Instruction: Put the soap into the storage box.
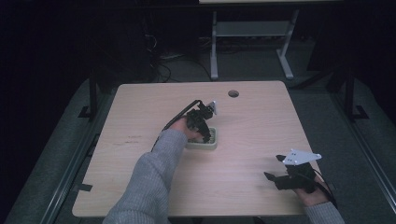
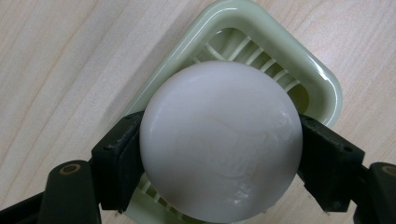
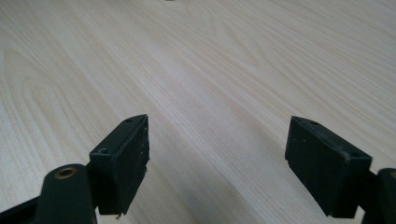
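Left gripper (image 2: 219,154) clamped a round white soap bar (image 2: 220,140) right over the pale green soap dish (image 2: 322,79) mid-table (image 1: 140,186). Right gripper (image 3: 217,163) sat spread, holding nothing, near the table's right front.

High view: fixed overhead at the person's side, looking forward and down across the whole pale rectangular wooden table (image 1: 252,126), with dark floor beyond. Left gripper view: very close, pointing almost straight down between its black jaws at a round white bar of soap (image 2: 220,140) over a pale green slatted plastic dish (image 2: 322,77); the same dish (image 1: 212,144) sits mid-table in the high view. Right gripper view: low, close, angled along bare tabletop (image 3: 224,70), sharing the table's near-right area.
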Demonstrator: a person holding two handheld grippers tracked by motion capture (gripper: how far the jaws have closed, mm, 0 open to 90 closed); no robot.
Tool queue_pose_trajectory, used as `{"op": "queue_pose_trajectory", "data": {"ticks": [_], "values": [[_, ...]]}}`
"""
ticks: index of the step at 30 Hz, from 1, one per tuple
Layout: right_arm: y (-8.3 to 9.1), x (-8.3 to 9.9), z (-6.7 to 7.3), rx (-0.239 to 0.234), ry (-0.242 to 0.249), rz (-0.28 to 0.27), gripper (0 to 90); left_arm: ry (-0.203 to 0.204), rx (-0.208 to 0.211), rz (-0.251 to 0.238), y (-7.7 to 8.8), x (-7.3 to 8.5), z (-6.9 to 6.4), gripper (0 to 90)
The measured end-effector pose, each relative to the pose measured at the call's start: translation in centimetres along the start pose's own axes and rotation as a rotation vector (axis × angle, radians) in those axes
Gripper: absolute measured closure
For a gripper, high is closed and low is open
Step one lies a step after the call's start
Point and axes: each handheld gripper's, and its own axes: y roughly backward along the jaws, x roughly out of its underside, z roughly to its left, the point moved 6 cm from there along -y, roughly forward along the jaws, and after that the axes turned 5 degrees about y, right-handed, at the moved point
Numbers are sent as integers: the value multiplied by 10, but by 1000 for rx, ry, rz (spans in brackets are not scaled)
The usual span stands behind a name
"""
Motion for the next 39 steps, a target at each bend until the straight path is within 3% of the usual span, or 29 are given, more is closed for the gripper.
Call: {"op": "queue_pose_trajectory", "data": {"ticks": [24, 32, 39], "values": [[0, 0, 0, -1, -2, -1, 213, 4, 9, -5, -2, 2, 1, 231], [0, 0, 0, -2, 7, 1, 213, 2, 20, -54, 9, 2, 0, 219], [-1, -1, 1, -4, 10, 4, 213, 1, 22, -90, 18, 13, 2, 223]]}}
